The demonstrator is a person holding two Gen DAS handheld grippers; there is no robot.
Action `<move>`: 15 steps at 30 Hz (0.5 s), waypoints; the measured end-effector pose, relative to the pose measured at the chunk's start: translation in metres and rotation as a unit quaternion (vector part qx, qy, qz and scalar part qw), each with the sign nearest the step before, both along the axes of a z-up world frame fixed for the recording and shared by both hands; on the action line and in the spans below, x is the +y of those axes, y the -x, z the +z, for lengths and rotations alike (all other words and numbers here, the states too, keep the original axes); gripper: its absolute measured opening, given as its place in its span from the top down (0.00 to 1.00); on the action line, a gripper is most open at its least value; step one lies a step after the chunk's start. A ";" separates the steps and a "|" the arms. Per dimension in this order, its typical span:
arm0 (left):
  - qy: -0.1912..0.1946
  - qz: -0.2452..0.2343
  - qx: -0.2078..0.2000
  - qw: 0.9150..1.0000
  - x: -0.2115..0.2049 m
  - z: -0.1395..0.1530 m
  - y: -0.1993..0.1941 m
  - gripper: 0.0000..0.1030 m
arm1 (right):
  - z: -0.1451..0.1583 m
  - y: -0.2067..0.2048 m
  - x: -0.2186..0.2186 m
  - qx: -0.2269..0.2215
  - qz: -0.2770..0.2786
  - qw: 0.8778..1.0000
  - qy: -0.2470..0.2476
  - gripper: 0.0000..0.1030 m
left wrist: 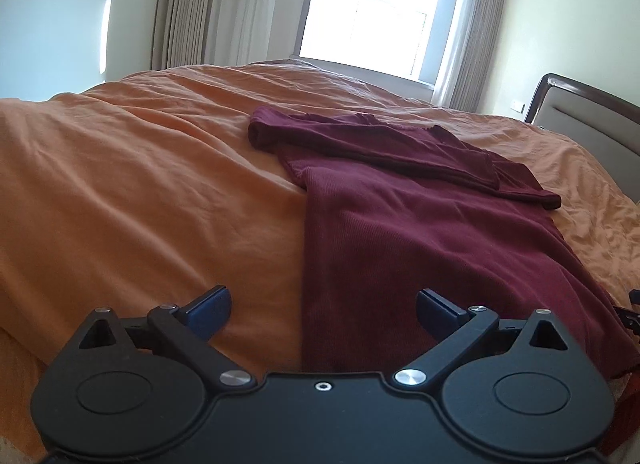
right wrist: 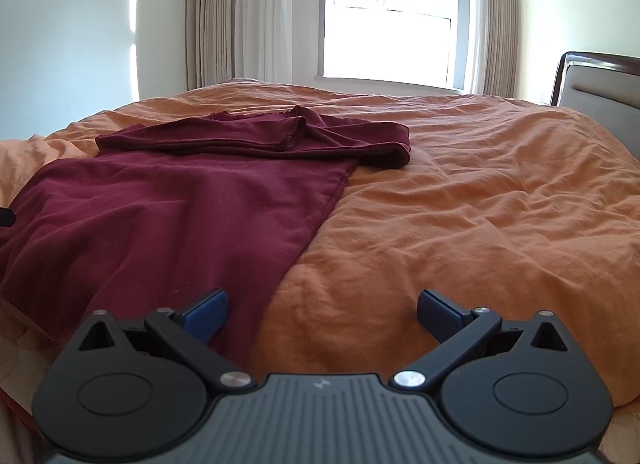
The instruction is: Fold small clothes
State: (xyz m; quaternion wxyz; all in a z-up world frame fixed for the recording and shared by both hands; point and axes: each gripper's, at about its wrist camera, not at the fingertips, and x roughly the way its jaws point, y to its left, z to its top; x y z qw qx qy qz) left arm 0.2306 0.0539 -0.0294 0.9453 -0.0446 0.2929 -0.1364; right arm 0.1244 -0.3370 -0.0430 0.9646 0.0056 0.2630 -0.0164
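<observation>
Two grippers sit low over the near edge of a bed, each with its blue-padded fingers spread wide and nothing between them. Beneath them lies a rumpled orange duvet (left wrist: 140, 184) that covers the whole mattress, creased most heavily on the right side in the right wrist view.

A maroon long-sleeved top (left wrist: 400, 232) lies flat on the duvet with its hem toward the cameras and its ribbed body running away from them. The left gripper (left wrist: 323, 306) straddles the garment's left edge: its right finger is over the maroon cloth, its left finger over bare orange fabric. The right gripper (right wrist: 322, 306) straddles the opposite edge, with its left finger over the cloth and its right finger over the duvet. Whether either pad touches the fabric cannot be told.

Farther off, both sleeves are already folded across the chest, one laid over the other in a band, the folded shoulder forming a rounded bulge at each end.

Beyond the bed stands a grey padded headboard (right wrist: 600, 84) with a dark wooden frame at the right. Pale pleated curtains (right wrist: 248, 16) flank a bright window (right wrist: 392, 20) in the far wall, and the walls are plain and light.

A small embossed mark sits on the right gripper's ribbed grey body; it is too small to read.
</observation>
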 end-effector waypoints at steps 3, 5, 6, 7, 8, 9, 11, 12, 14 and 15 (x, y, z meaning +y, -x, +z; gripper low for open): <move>0.004 -0.001 0.007 1.000 -0.001 -0.001 0.006 0.08 | 0.000 0.005 0.002 -0.003 0.000 1.000 0.003 0.00; 0.012 -0.002 0.013 1.000 -0.001 0.000 0.009 0.12 | 0.000 0.009 0.003 -0.007 0.003 1.000 0.009 0.00; 0.016 -0.004 0.016 1.000 0.000 0.000 0.011 0.13 | 0.000 0.012 0.004 -0.010 0.004 1.000 0.012 0.00; 0.017 -0.005 0.018 1.000 -0.001 0.000 0.013 0.15 | 0.000 0.014 0.005 -0.014 0.007 1.000 0.013 0.00; 0.017 -0.006 0.020 1.000 -0.001 0.000 0.015 0.17 | 0.000 0.016 0.005 -0.017 0.010 1.000 0.013 0.00; 0.018 -0.007 0.022 1.000 0.000 0.000 0.016 0.18 | 0.001 0.018 0.006 -0.021 0.014 1.000 0.013 0.00; 0.020 -0.008 0.027 0.999 0.001 0.000 0.018 0.20 | 0.003 0.024 0.008 -0.033 0.025 0.999 0.018 0.00; 0.020 -0.007 0.029 0.999 0.001 0.000 0.018 0.21 | 0.005 0.026 0.011 -0.040 0.034 0.998 0.022 0.00; 0.018 -0.006 0.029 0.999 0.000 0.001 0.021 0.21 | 0.007 0.032 0.019 -0.057 0.060 0.996 0.037 0.00; 0.017 -0.006 0.028 0.999 0.000 0.002 0.024 0.20 | 0.008 0.035 0.024 -0.065 0.074 0.994 0.044 0.00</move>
